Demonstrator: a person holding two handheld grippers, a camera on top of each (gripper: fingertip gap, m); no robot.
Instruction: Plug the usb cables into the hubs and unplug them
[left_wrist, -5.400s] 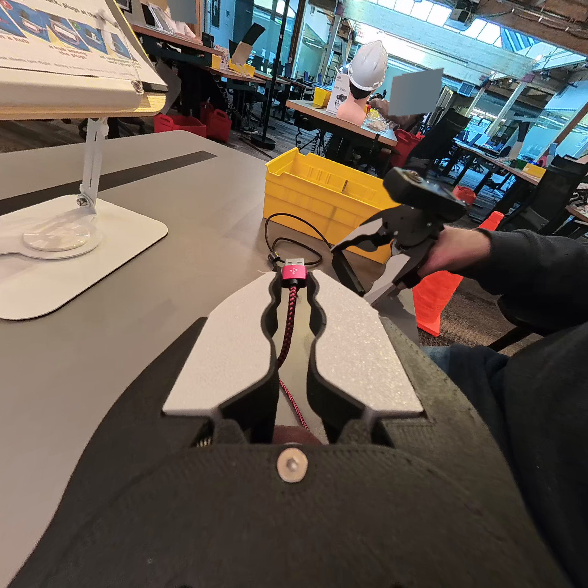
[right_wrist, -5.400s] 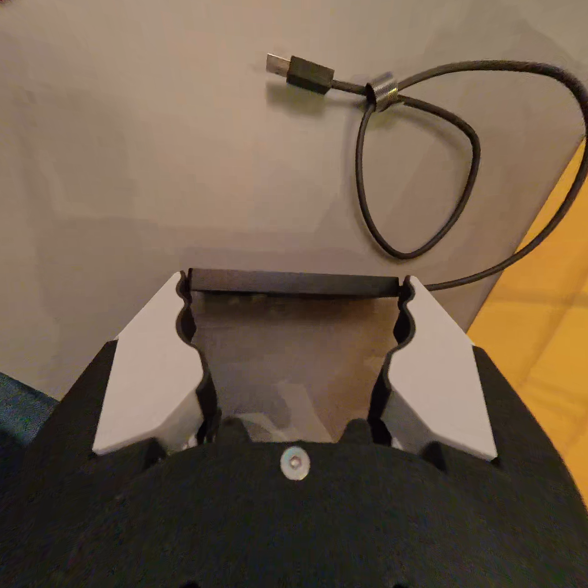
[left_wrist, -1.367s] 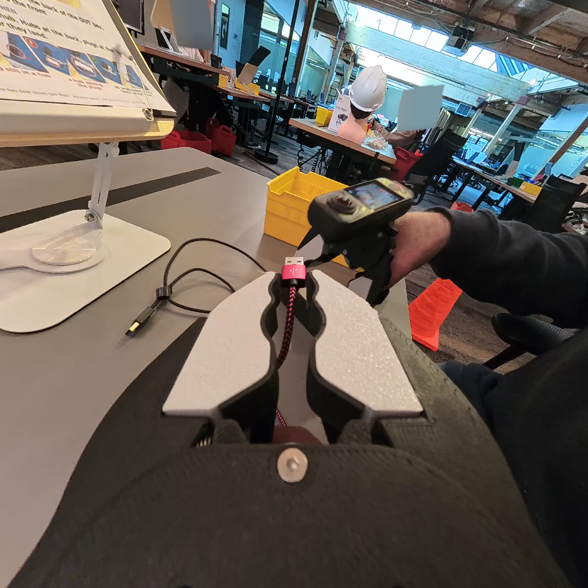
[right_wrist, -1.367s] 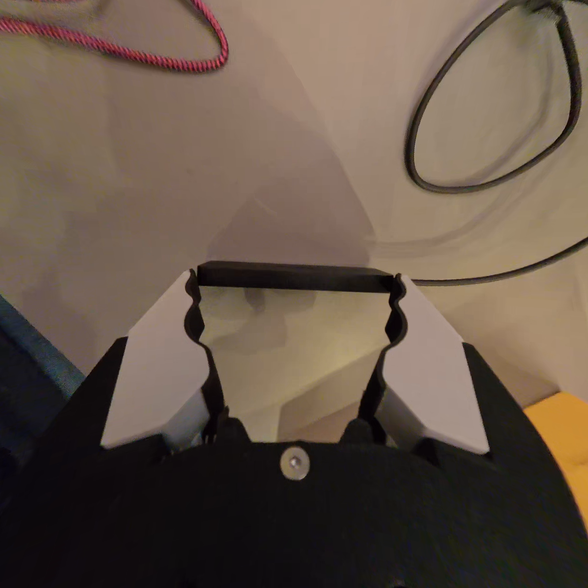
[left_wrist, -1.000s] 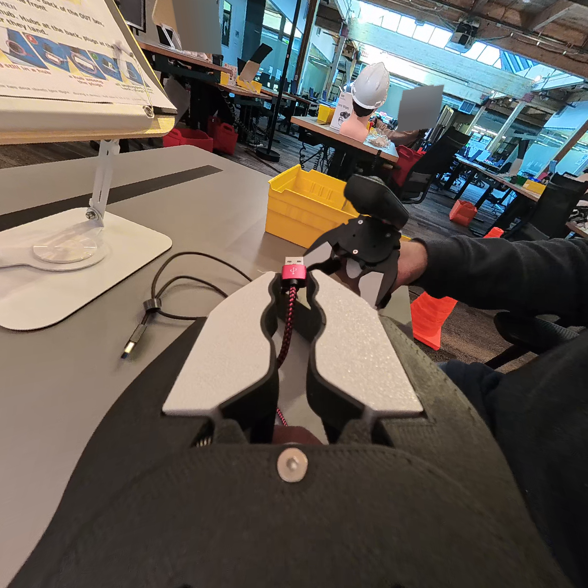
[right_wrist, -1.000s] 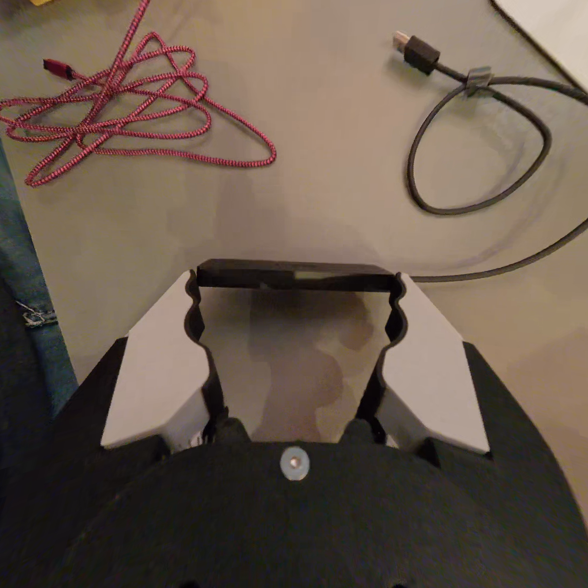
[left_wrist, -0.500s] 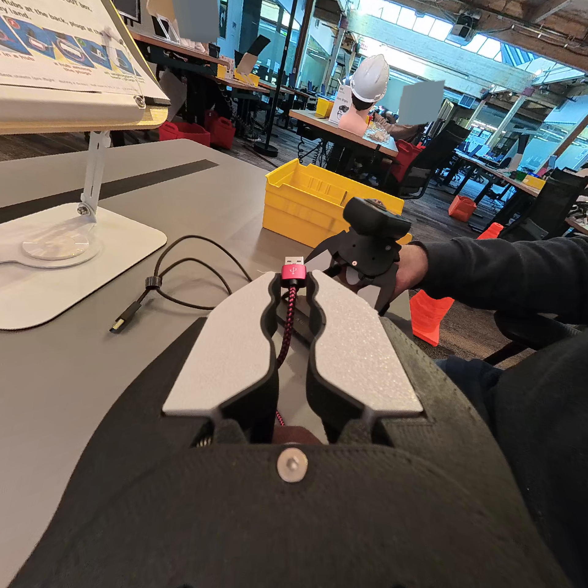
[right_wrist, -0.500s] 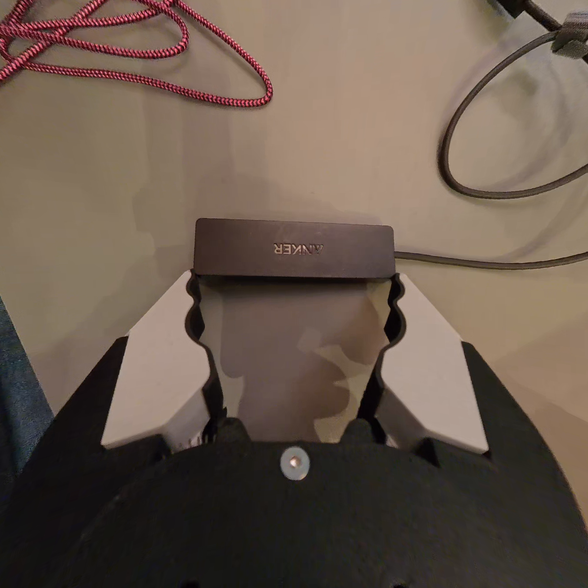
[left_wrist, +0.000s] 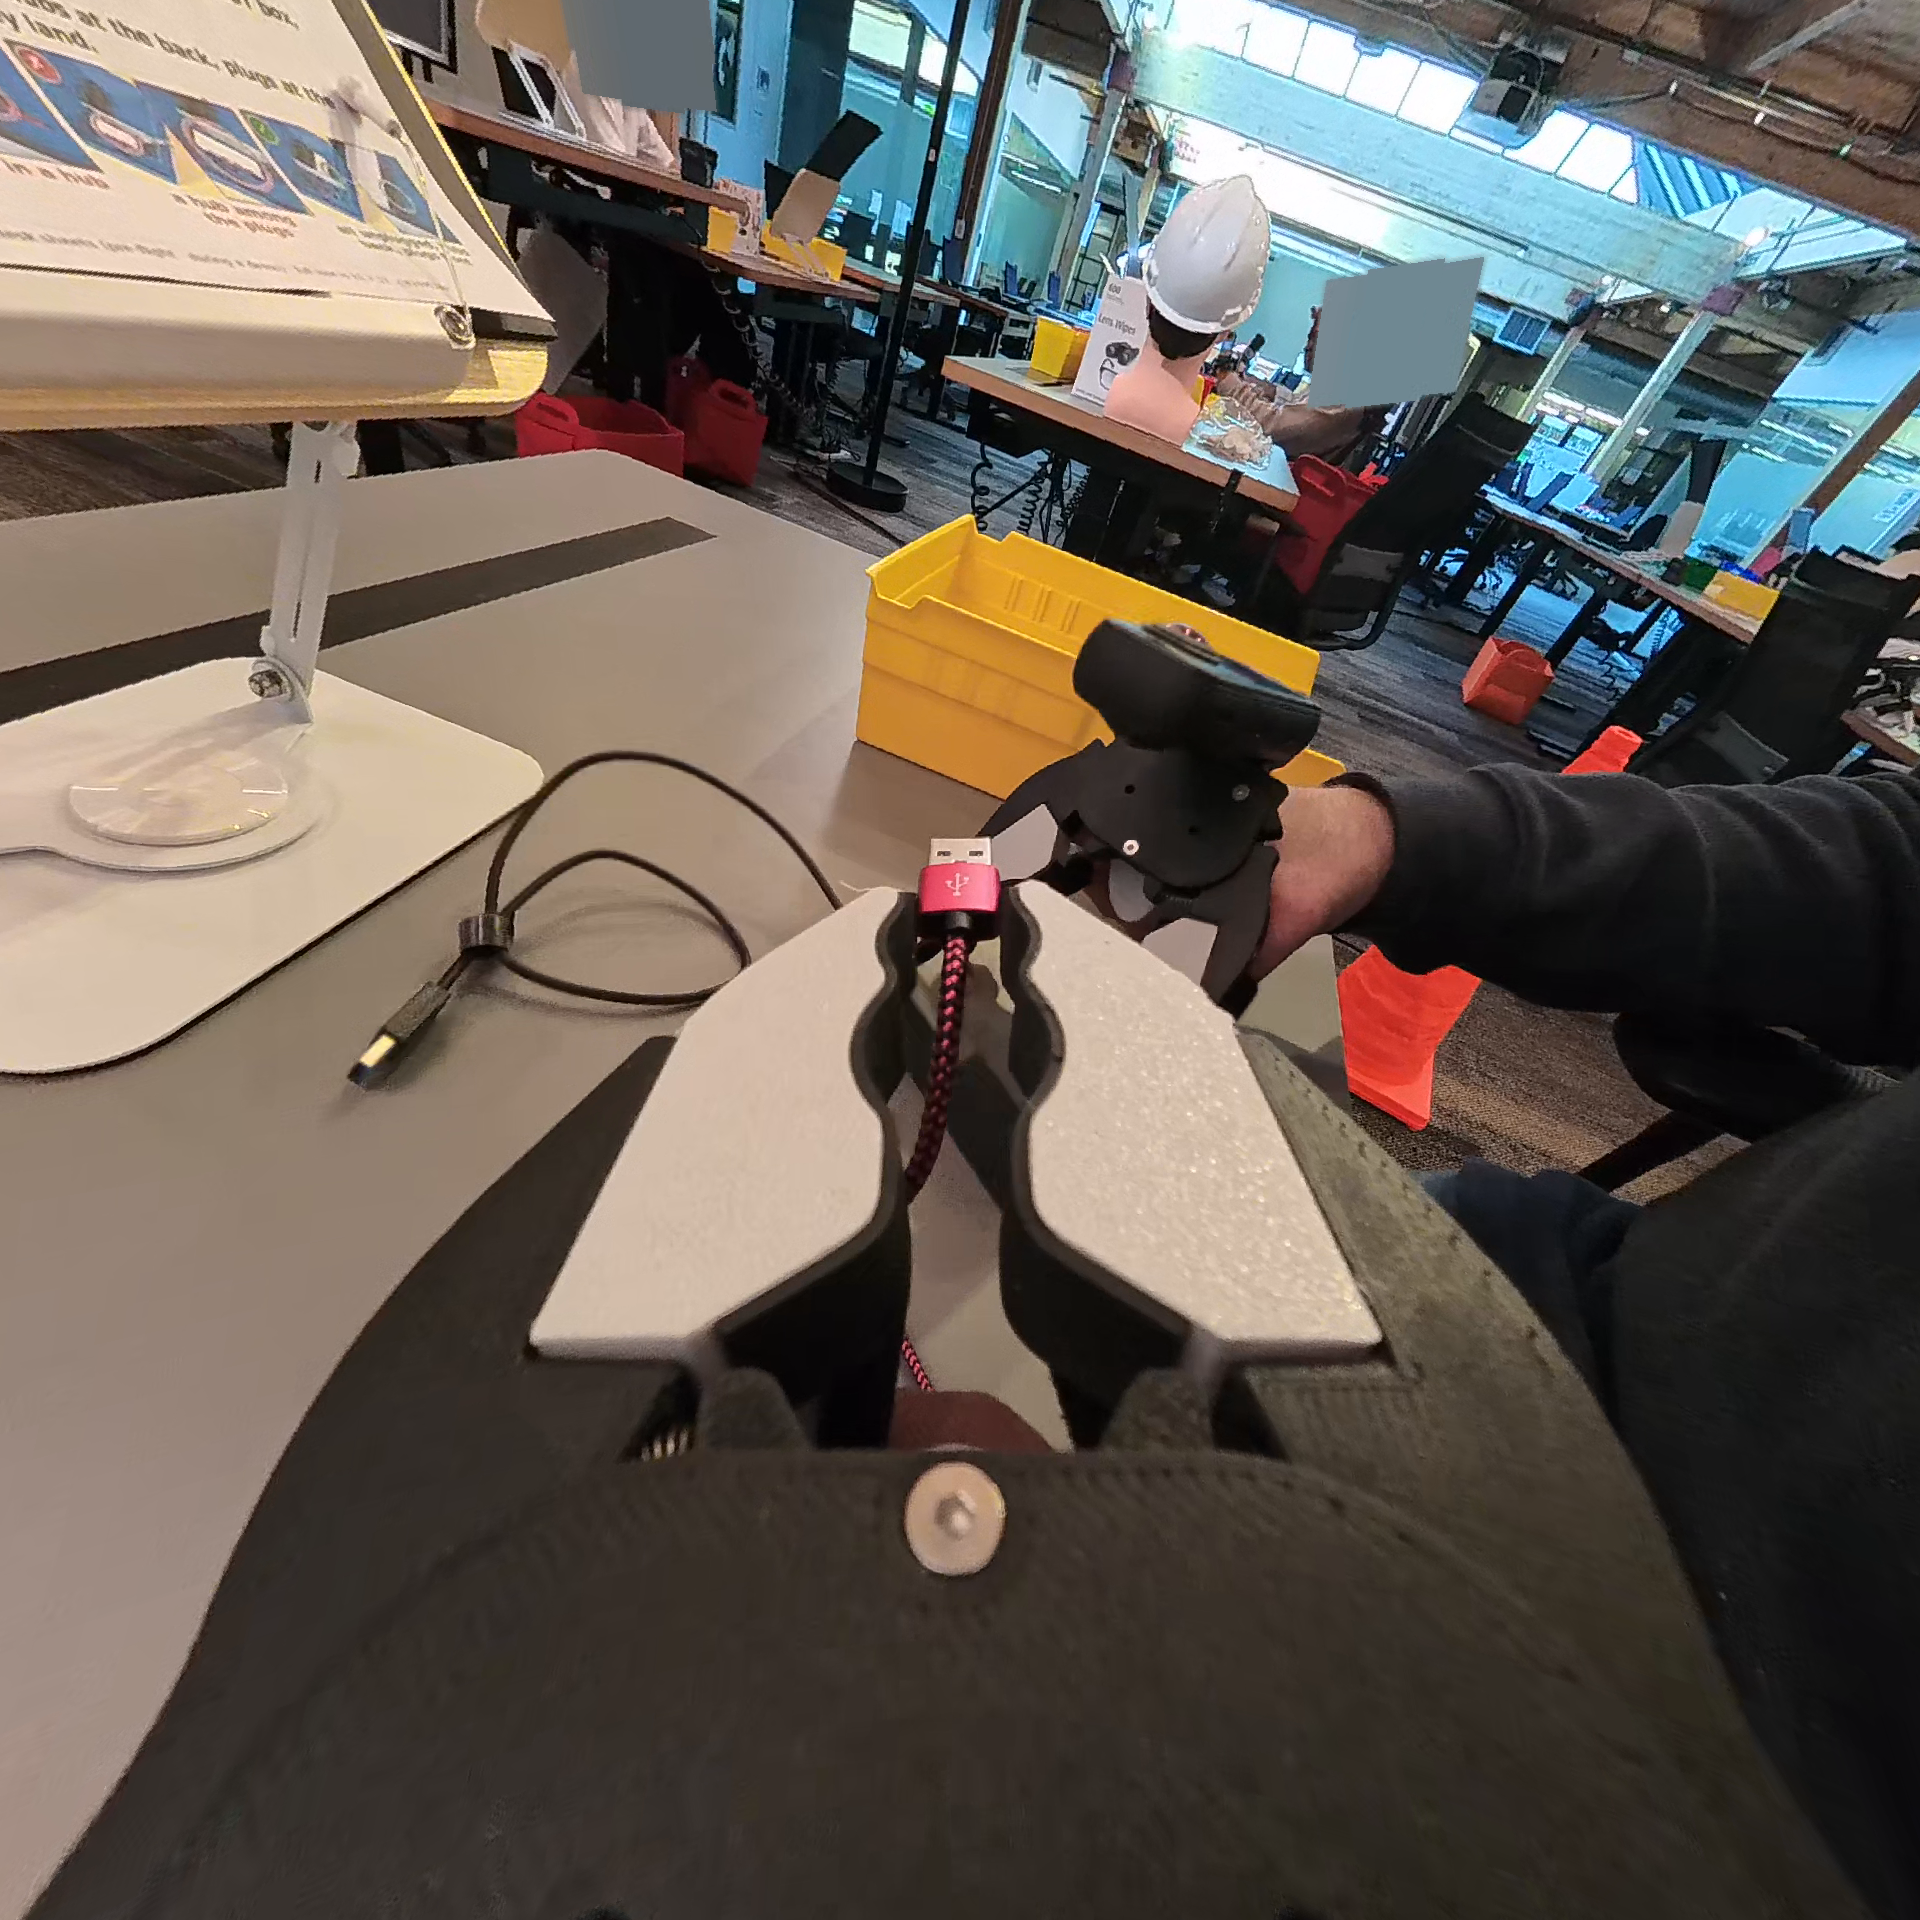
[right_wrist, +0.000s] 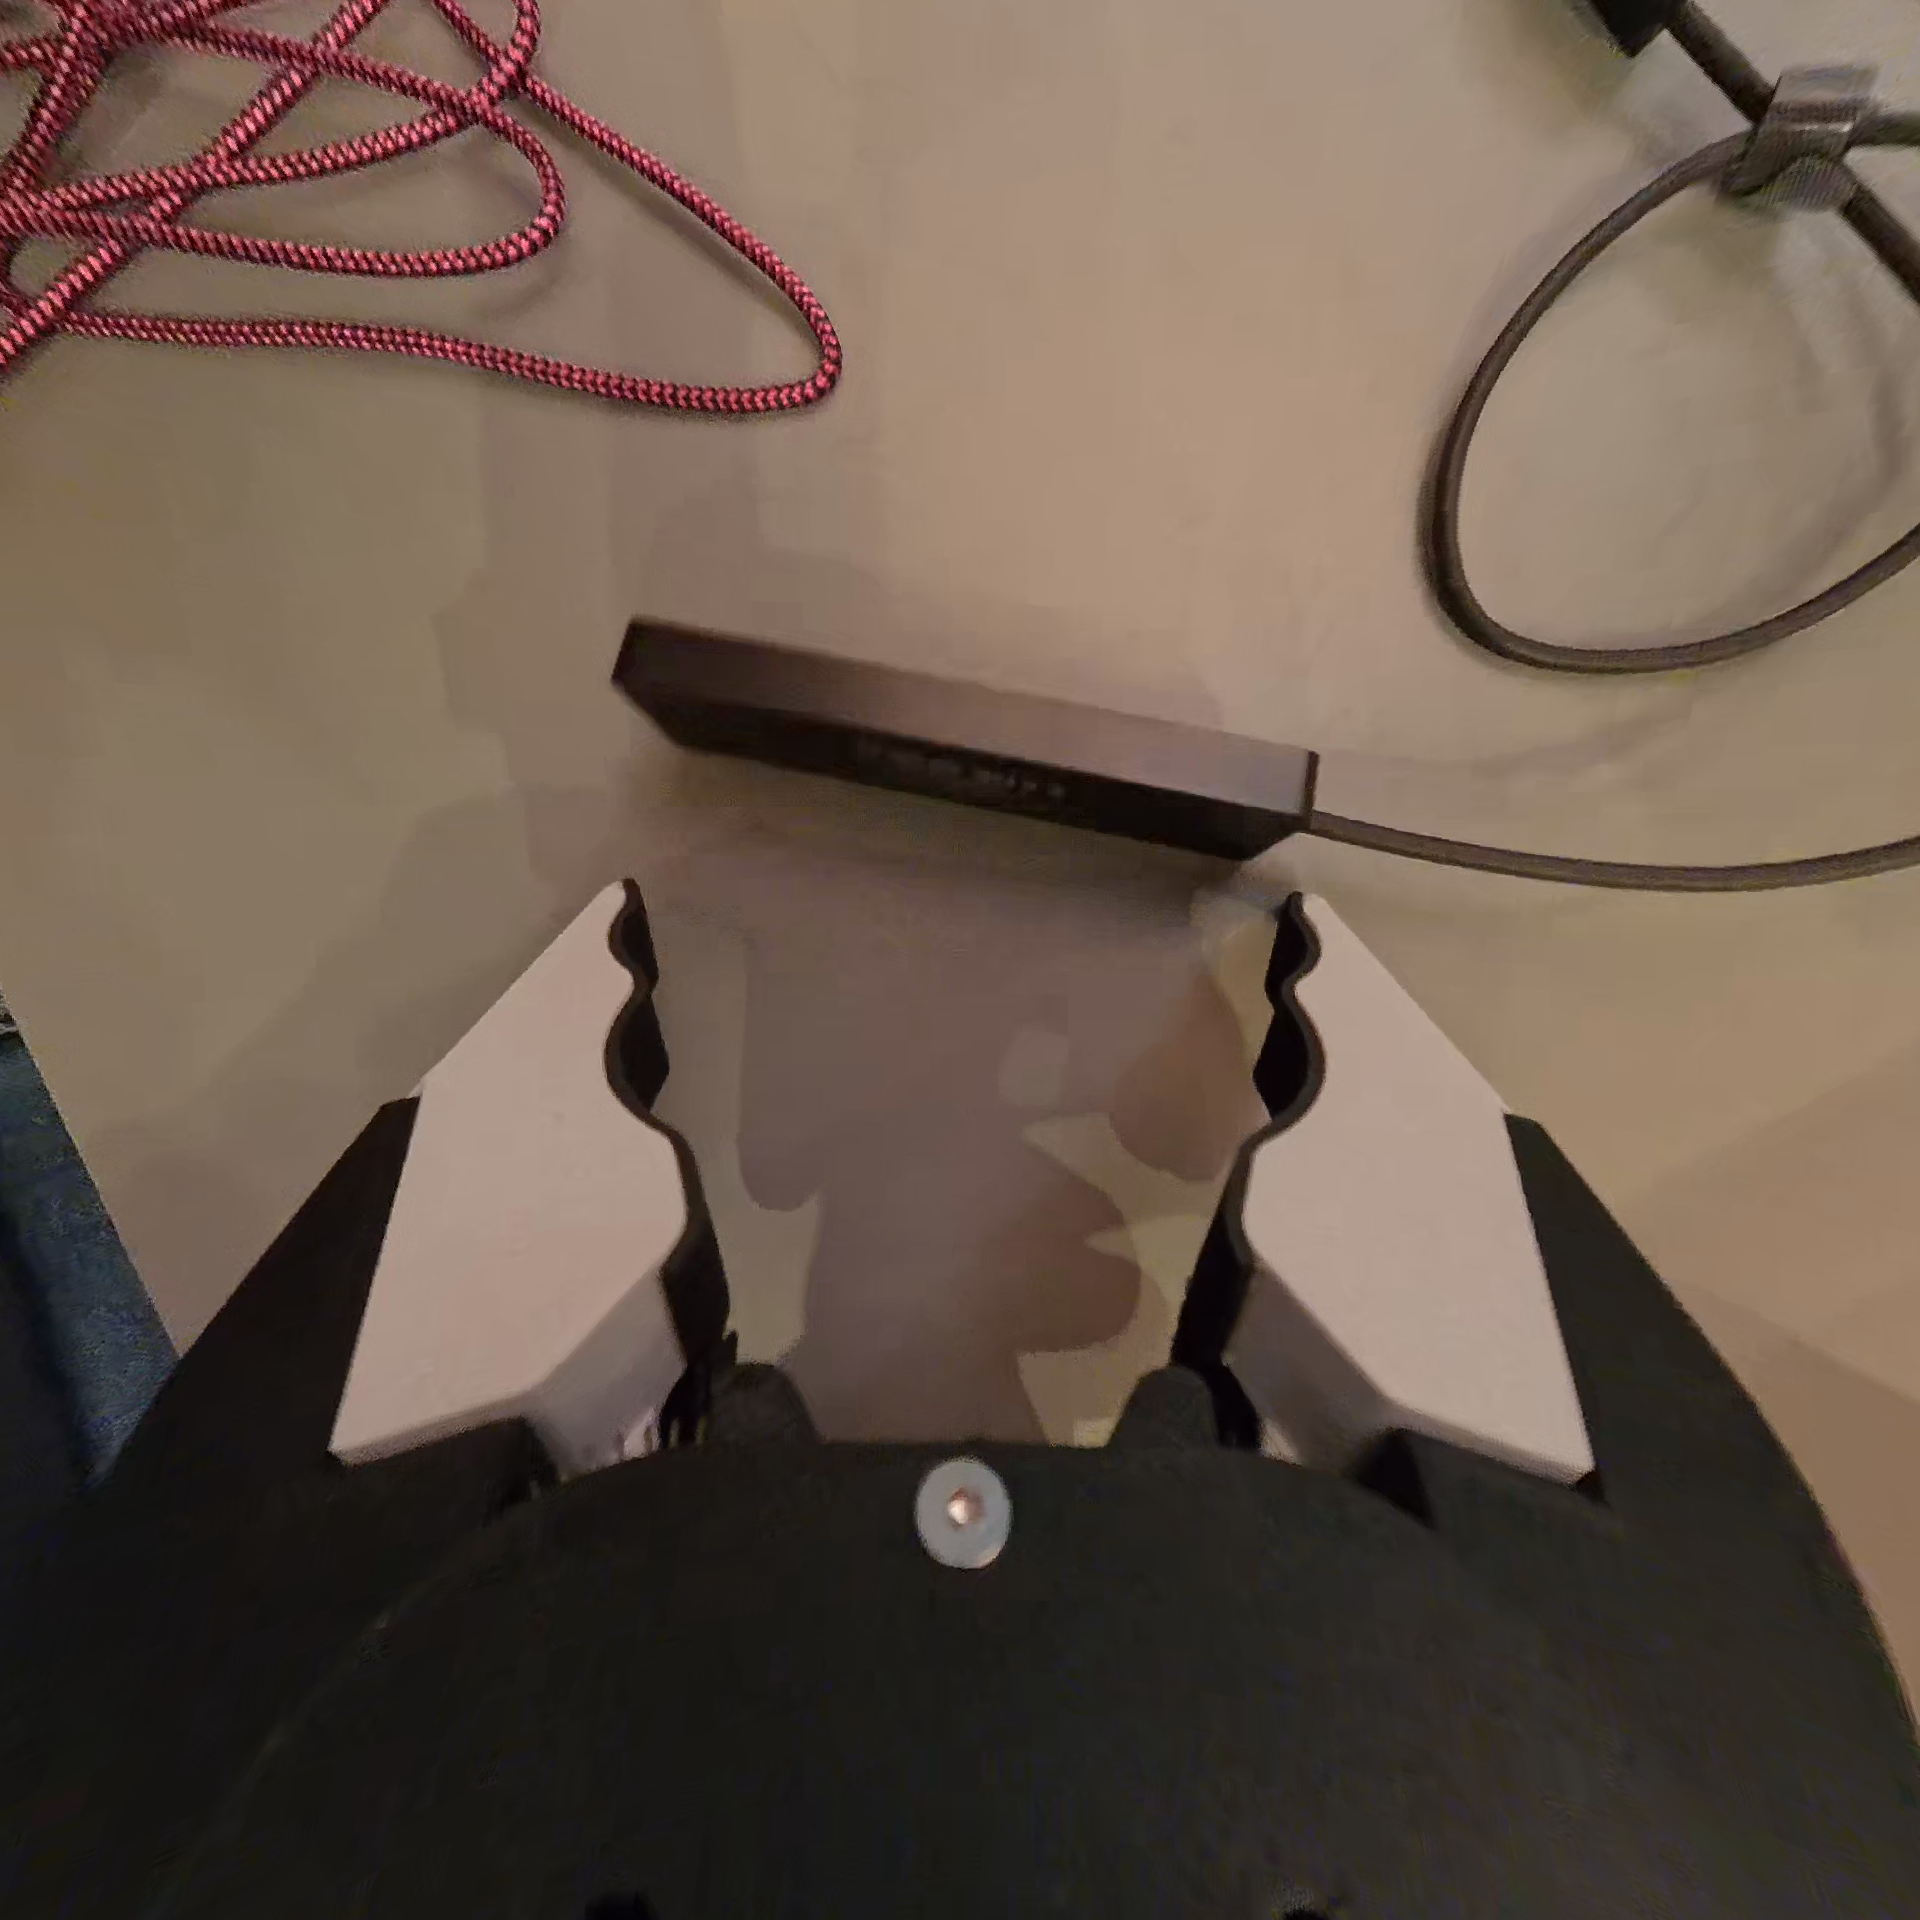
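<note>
A large open workshop or industrial lab: exposed timber beams and skylights across the top of the frame, long workbenches receding at centre, yellow bins and red bins among them, a hard hat on a mannequin head at upper centre, an orange cone on the floor at right

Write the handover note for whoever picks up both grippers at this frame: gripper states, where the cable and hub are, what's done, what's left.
Left gripper: shut on the red USB plug, metal end pointing forward, braided cable trailing back across the table.
Right gripper: jaws open and empty, just short of the black hub, which lies flat, slightly angled, its own cord running off right.
Done: plug picked up. Nothing plugged in.
Left: steady the hub, insert the red plug, then unplug. The hub's black plug lies loose near the white stand.
</note>
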